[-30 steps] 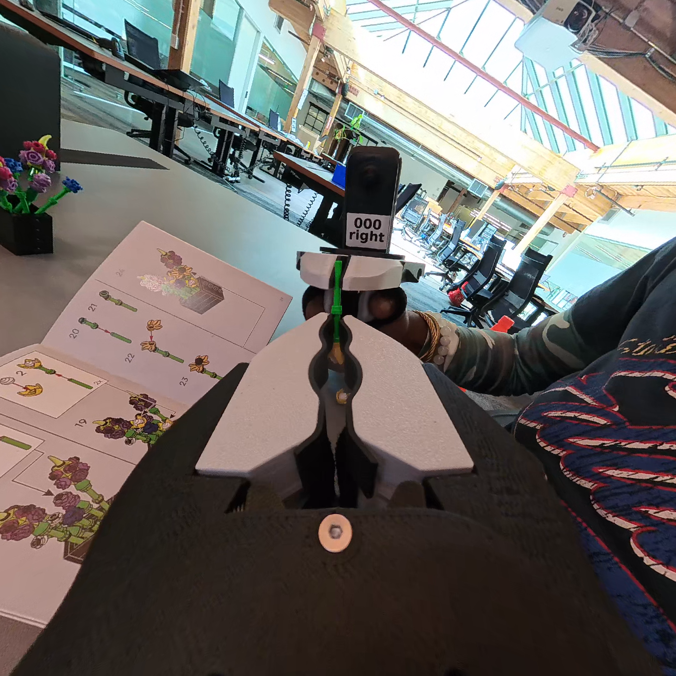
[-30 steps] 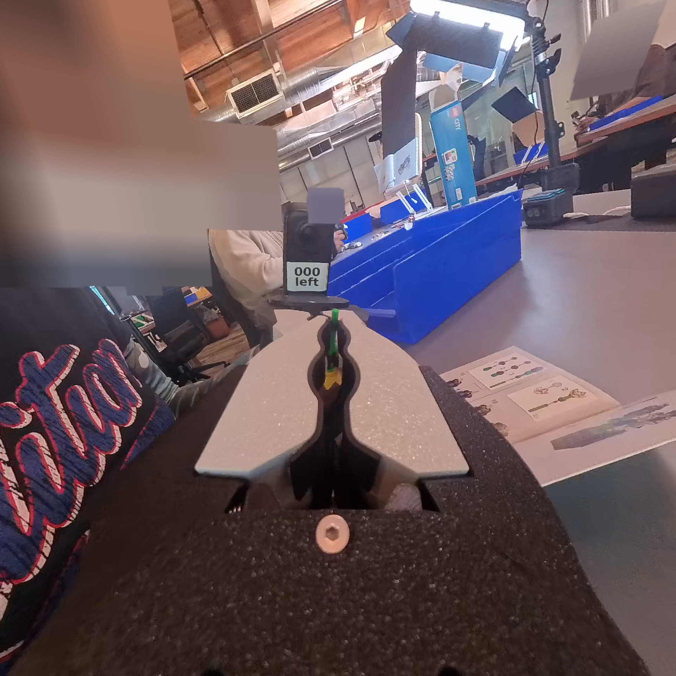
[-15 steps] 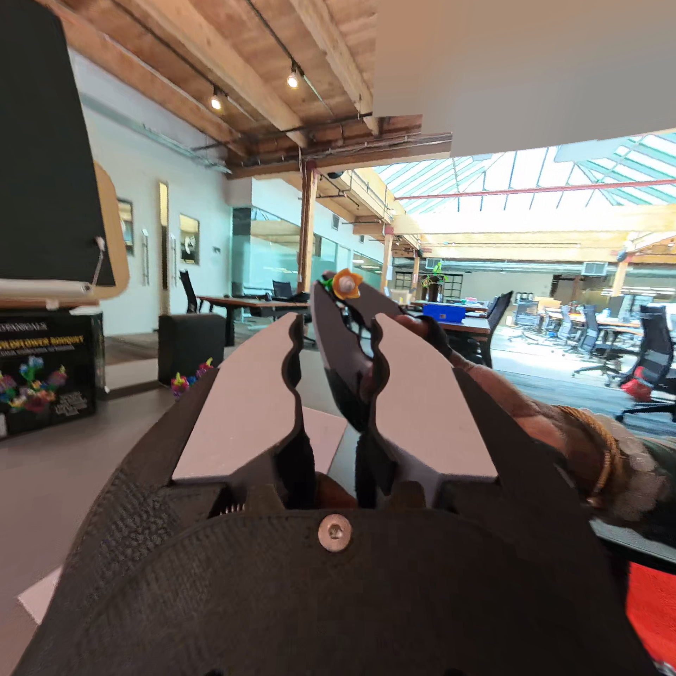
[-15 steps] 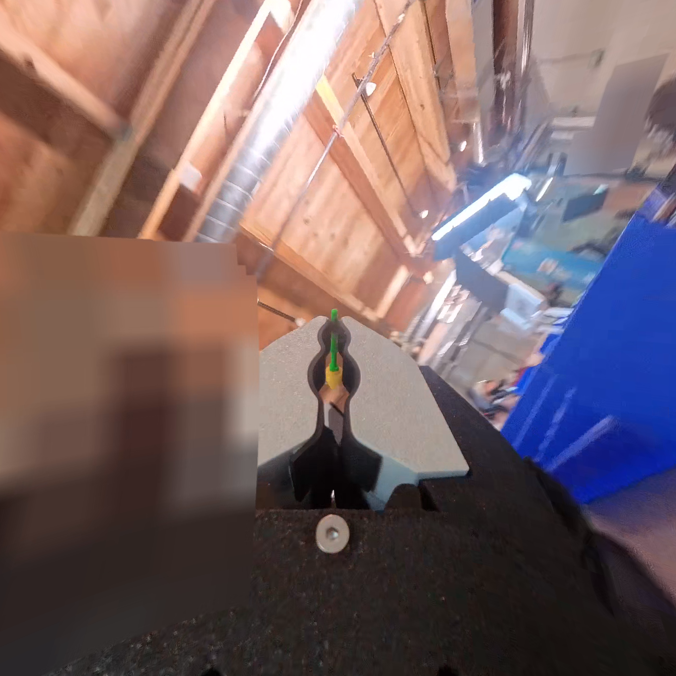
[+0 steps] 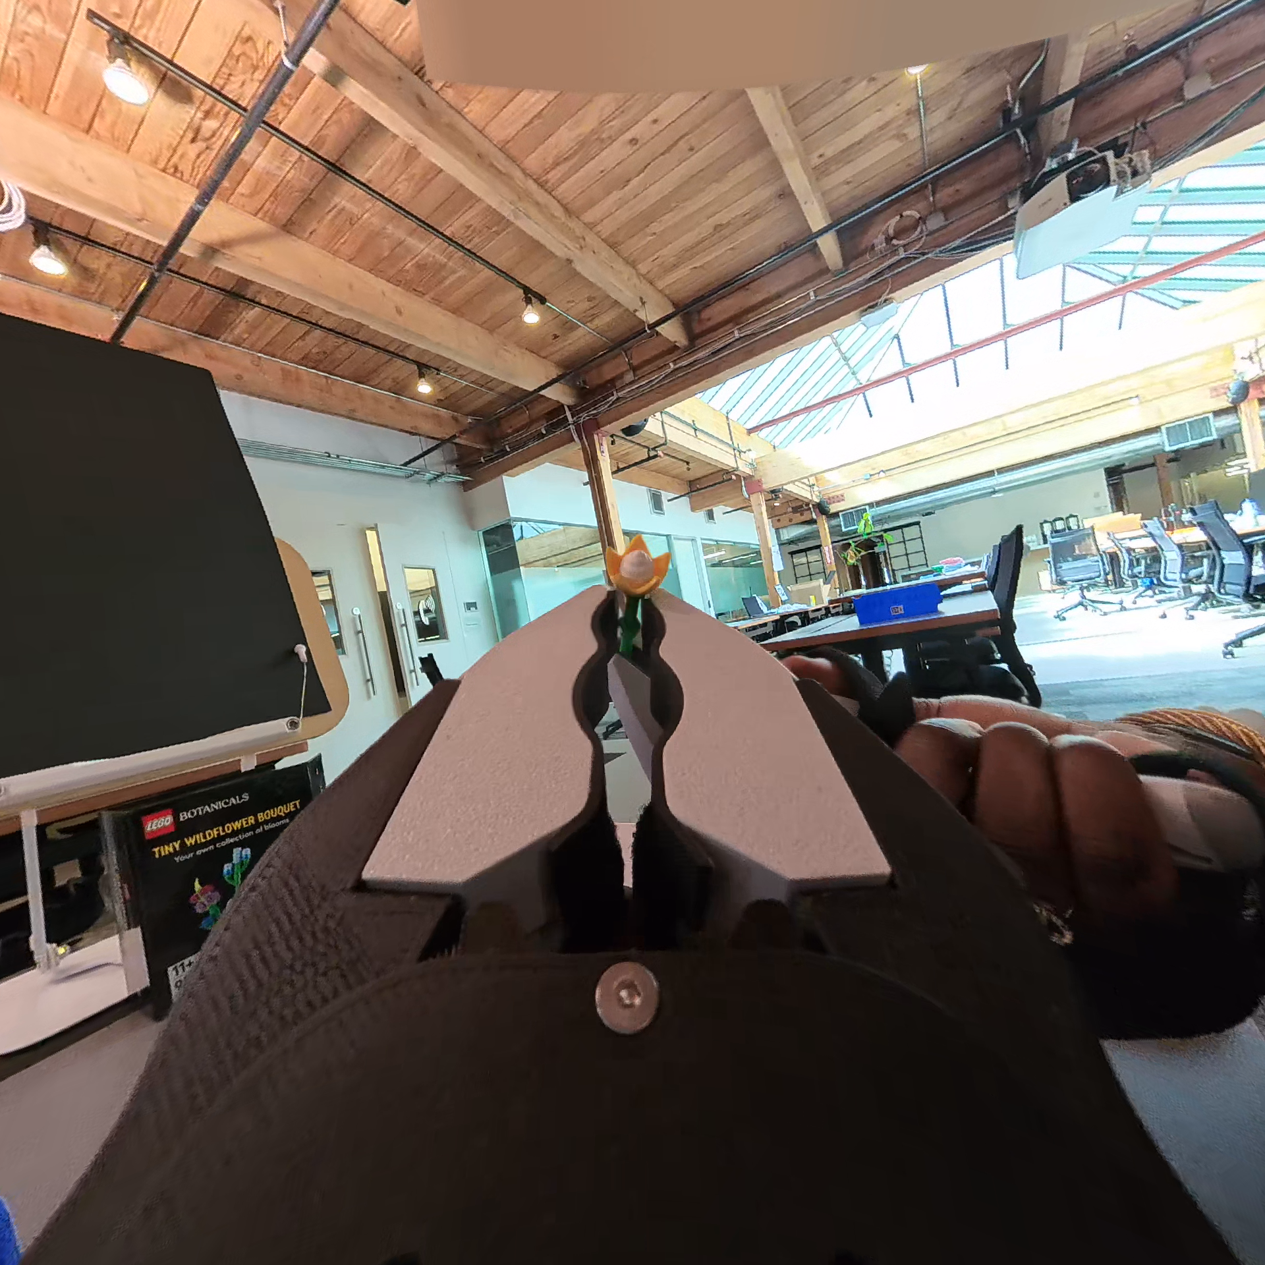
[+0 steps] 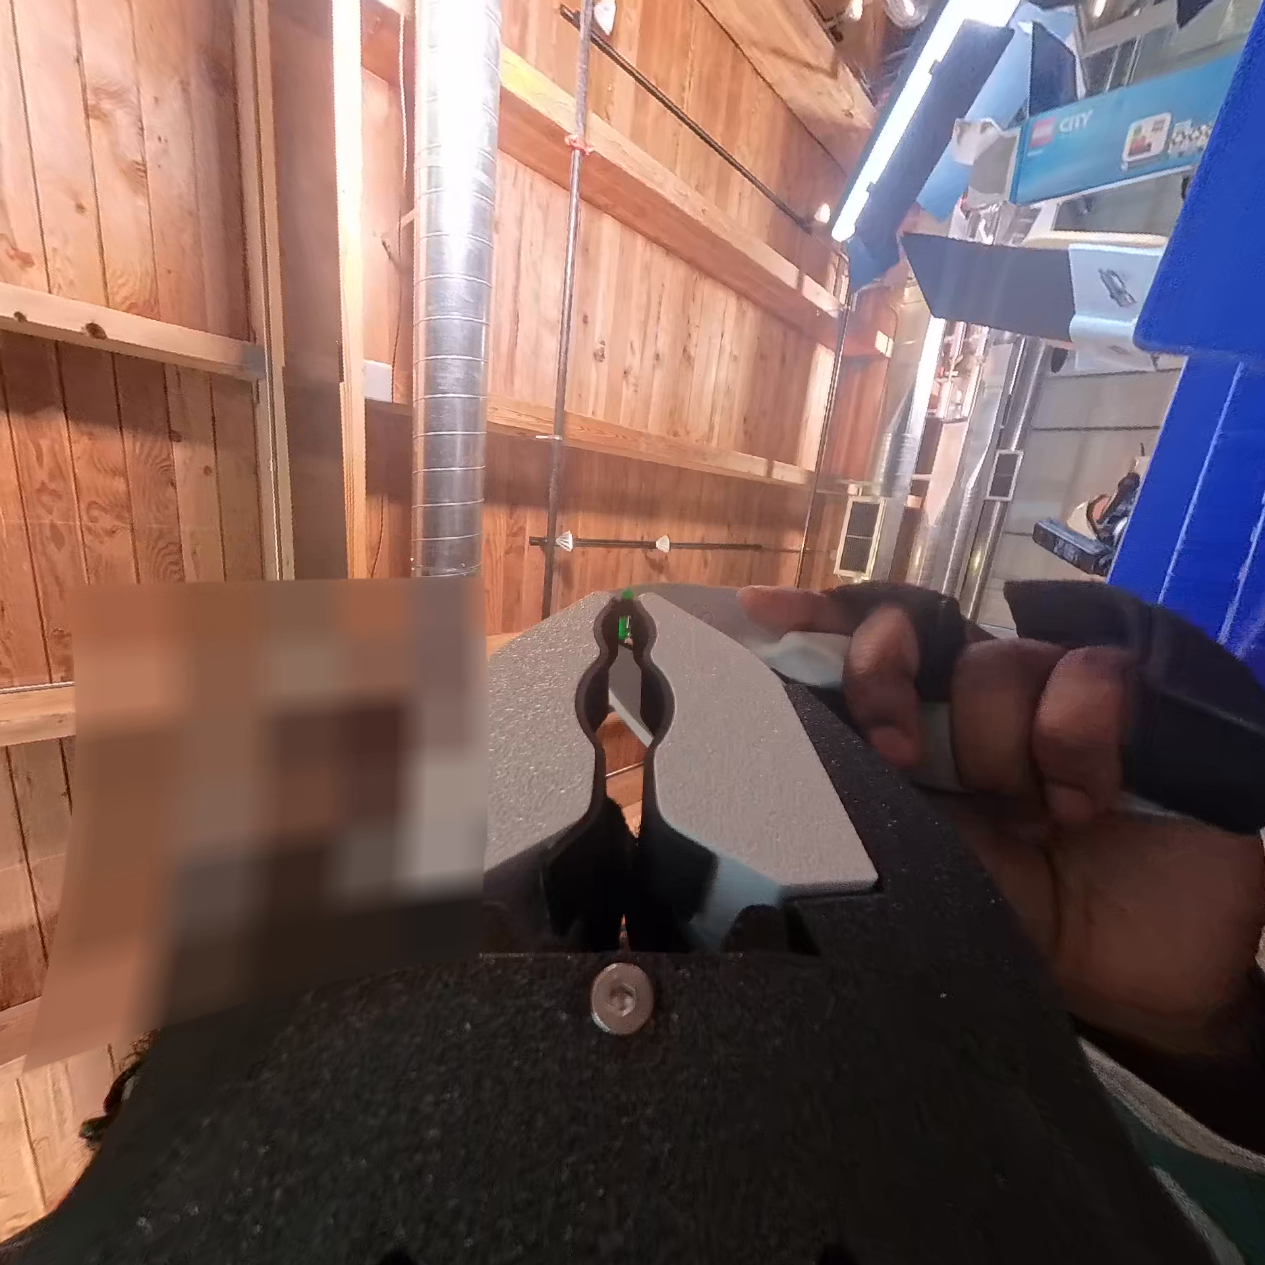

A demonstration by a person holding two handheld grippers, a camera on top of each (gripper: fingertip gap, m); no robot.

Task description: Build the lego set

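The small orange plastic lego flower on its thin green stem (image 5: 634, 587) is standing up between the left gripper (image 5: 630, 602) tips, which are pinching the stem. The right gripper (image 6: 626, 606) is clamping the same stem's other end, its axis running along both claws.

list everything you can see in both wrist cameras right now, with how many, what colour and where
flower piece: one, orange bloom with pale centre on a green stem, pinched at the left gripper's tips
green stem tip: one, between the right gripper's tips
set box: one, black, lower left of the left view
dark panel: one, black, left side above the box
blue bin: one, on a far desk
office chairs: several, black, far right
metal duct: one, silver, against wooden boards
blue box: one, upper right
left gripper: grey and black, shut
right gripper: grey and black, shut
hand: one, right edge of each view
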